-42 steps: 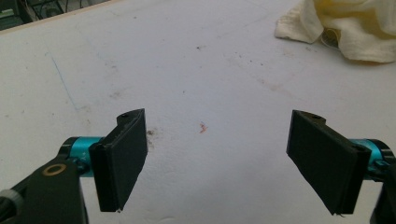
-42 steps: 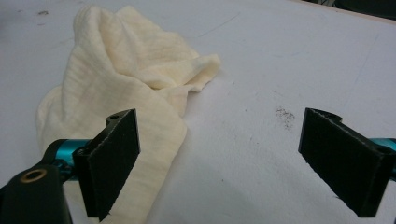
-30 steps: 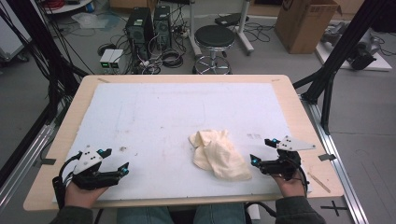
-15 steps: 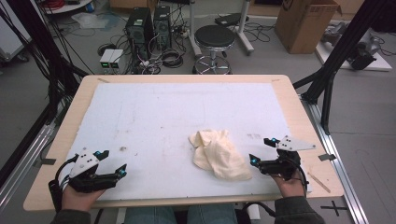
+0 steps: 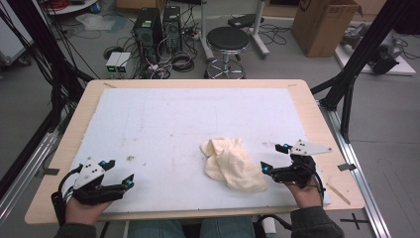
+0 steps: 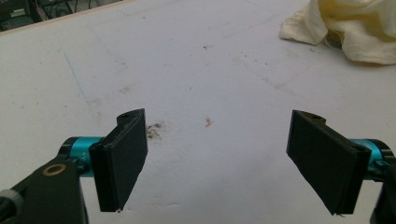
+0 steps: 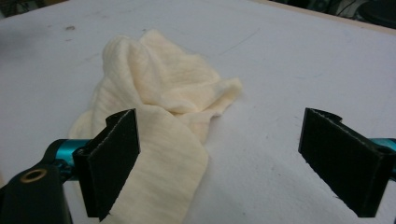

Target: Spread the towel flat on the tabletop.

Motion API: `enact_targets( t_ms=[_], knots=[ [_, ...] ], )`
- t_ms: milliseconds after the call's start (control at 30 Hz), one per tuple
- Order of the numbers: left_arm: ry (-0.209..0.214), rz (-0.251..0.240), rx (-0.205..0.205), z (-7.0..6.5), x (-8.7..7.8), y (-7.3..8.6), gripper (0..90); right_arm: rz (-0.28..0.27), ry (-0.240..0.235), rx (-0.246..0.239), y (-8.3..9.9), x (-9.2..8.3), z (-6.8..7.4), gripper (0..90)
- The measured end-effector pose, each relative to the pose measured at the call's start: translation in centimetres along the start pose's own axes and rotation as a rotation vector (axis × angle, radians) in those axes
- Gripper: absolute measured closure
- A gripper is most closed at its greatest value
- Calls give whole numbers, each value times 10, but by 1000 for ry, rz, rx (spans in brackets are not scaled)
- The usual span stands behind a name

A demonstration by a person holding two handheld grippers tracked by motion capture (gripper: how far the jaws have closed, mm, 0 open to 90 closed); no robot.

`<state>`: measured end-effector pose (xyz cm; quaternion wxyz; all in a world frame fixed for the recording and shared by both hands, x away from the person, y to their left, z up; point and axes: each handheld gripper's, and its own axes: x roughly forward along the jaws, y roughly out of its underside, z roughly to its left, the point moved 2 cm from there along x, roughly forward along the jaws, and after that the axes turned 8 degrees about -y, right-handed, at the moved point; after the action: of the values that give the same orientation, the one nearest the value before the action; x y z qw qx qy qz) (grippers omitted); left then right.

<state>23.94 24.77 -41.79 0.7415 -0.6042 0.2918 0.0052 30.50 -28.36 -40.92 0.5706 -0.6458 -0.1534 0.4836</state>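
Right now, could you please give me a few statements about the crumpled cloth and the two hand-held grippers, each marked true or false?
1. The crumpled cream cloth lies on the white table surface. True.
2. The left hand-held gripper is shut on the cloth. False: its jaws are wide apart over bare surface.
3. The right hand-held gripper is open, with the cloth just ahead. True.
4. The cloth is folded into a neat square. False: it is bunched up.
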Motion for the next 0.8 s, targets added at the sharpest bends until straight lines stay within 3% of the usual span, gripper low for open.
enact_targets(
  t_ms=[433,800],
  knots=[
    [7,2,11,1,1,0,210,17,-101,-40,-40,14,15,151],
    [9,-1,8,1,1,0,210,68,-162,-71,-58,44,28,159]
  ],
)
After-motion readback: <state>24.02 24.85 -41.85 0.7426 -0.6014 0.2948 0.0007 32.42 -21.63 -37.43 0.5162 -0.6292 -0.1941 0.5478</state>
